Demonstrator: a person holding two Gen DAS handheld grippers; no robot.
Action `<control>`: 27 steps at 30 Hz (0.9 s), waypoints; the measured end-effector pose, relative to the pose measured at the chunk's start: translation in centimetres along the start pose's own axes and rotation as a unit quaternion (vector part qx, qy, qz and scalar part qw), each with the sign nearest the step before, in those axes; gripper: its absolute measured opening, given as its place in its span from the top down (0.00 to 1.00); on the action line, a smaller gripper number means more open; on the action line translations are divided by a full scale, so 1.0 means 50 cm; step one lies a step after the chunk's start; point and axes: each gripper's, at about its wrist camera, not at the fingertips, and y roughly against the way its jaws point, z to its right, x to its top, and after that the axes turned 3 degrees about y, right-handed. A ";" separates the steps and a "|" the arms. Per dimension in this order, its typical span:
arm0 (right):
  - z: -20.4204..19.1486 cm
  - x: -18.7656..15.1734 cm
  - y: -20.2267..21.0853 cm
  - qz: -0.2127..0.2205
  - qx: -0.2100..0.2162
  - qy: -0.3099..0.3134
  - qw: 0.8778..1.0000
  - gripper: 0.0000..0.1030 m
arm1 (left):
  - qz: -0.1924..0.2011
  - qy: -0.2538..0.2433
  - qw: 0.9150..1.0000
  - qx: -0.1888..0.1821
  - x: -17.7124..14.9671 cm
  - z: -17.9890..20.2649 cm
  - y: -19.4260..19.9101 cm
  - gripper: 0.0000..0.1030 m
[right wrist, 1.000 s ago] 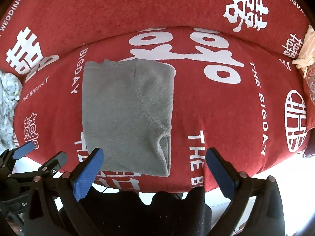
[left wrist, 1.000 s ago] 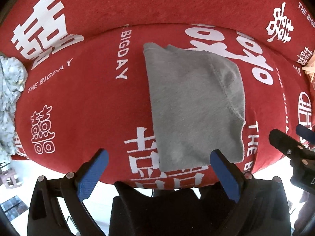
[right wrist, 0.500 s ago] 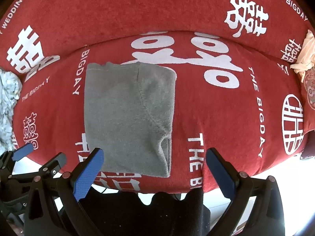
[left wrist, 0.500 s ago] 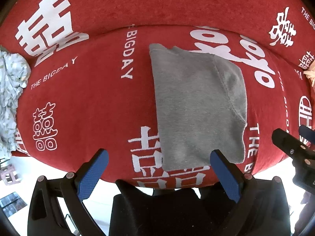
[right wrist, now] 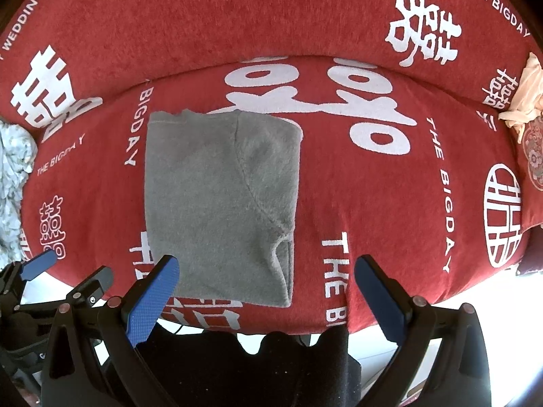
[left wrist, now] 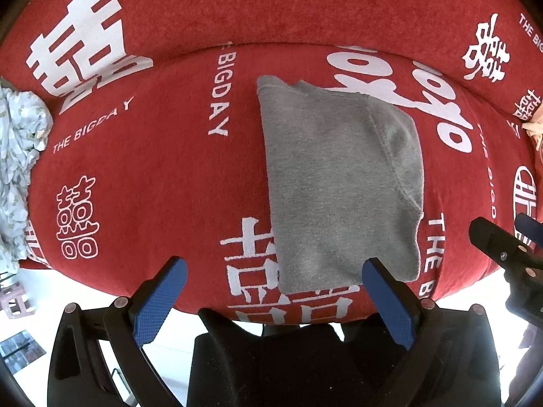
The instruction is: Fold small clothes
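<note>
A folded grey garment [left wrist: 342, 183] lies flat on a red sofa seat [left wrist: 152, 176] printed with white characters and the words "THE BIGDAY". It forms a rough rectangle, long axis running from the front edge of the seat toward the backrest [left wrist: 271, 3], with a curved seam crossing its right part.

Left gripper [left wrist: 273, 300]: jaws wide apart, holding nothing, poised off the front edge of the seat. Its right pad overlaps the garment's near right corner in the view (contact cannot be judged); its left pad sits over bare red cloth.

Right gripper [right wrist: 266, 300]: jaws likewise wide apart and empty, off the front edge. Its left pad overlaps the garment's near left corner; its right pad lies well to the right of the garment.

In the right wrist view the left gripper [right wrist: 37, 268] shows at the lower left edge; in the left wrist view the right gripper [left wrist: 509, 247] shows at the right edge.

Edges: the garment's near hem lies close to the seat's front edge; its far hem stops short of the backrest. Open red seat spreads on both sides. A pale printed cloth [left wrist: 17, 169] is bunched at the far left, and a cream cloth [right wrist: 524, 98] sits at the far right, both well apart from the garment.
</note>
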 end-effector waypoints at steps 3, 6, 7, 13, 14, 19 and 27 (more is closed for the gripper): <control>-0.001 0.001 0.001 0.000 0.000 0.000 1.000 0.00 | 0.000 0.000 1.000 0.001 -0.001 0.001 0.002 0.00; -0.002 0.001 0.001 0.000 -0.001 0.001 1.000 0.00 | -0.001 0.000 1.000 0.002 -0.001 0.002 0.003 0.00; -0.002 0.002 0.000 0.000 -0.001 0.001 1.000 0.00 | -0.001 0.001 1.000 0.002 -0.002 0.003 0.003 0.00; -0.002 0.005 0.000 0.000 -0.001 0.002 1.000 0.00 | 0.000 0.002 1.000 0.005 -0.002 0.001 0.004 0.00; -0.002 0.005 0.000 0.000 -0.001 0.002 1.000 0.00 | 0.001 0.002 1.000 0.006 -0.002 0.001 0.004 0.00; -0.003 0.006 0.001 0.000 -0.001 0.001 1.000 0.00 | 0.001 0.001 1.000 0.009 -0.001 0.001 0.005 0.00; -0.003 0.008 0.001 0.000 -0.001 0.001 1.000 0.00 | 0.005 -0.003 1.000 0.027 0.001 0.003 0.006 0.00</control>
